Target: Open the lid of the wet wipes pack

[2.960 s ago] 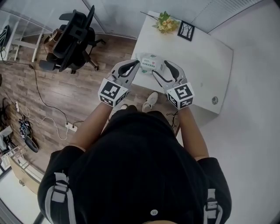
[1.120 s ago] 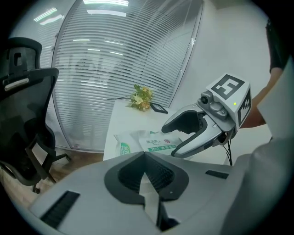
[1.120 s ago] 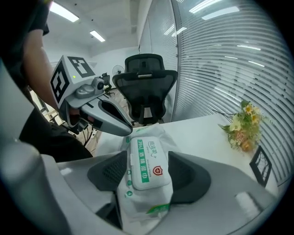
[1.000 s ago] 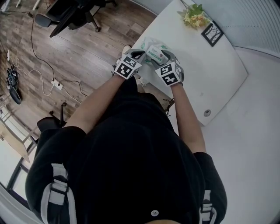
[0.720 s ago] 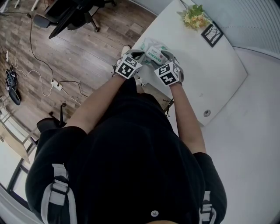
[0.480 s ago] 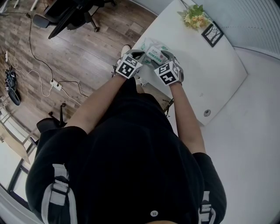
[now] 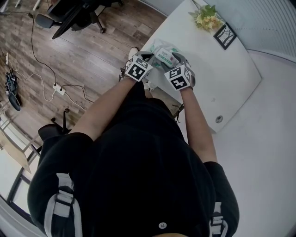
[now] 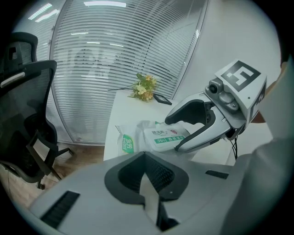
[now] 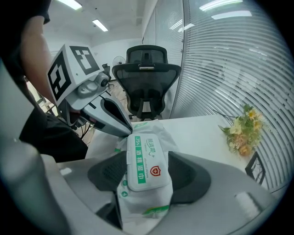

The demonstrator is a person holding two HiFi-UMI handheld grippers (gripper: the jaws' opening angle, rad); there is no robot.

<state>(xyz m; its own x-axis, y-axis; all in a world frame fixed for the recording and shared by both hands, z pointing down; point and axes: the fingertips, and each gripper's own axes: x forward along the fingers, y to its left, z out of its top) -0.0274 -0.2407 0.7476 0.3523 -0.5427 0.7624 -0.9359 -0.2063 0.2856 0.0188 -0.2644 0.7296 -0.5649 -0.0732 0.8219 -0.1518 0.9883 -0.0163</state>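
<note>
The wet wipes pack [image 7: 164,54], white with green print, hangs at the white table's [image 7: 217,78] front left edge. My right gripper [image 9: 146,159] is shut on it, one pad on each long side. The white hinged lid [image 9: 147,170] faces up and lies flat and closed. In the left gripper view the pack [image 8: 158,137] shows between the right gripper's [image 8: 172,134] fingers. My left gripper [image 8: 145,158] is shut, with nothing visibly between its pads. Its pointed tip [image 9: 125,131] touches the pack's far end beside the lid's corner. In the head view both grippers [image 7: 150,58] [image 7: 173,58] meet at the pack.
A bunch of yellow flowers [image 7: 206,17] and a small picture frame [image 7: 225,34] sit at the table's far end. A black office chair [image 7: 74,14] stands on the wood floor to the left, with cables [image 7: 51,85] trailing. Window blinds [image 8: 115,55] run behind the table.
Three seconds ago both grippers stood open beside the pack. Now the right one grips it and the left one is shut at its end. Over the last second the left gripper edged towards the pack.
</note>
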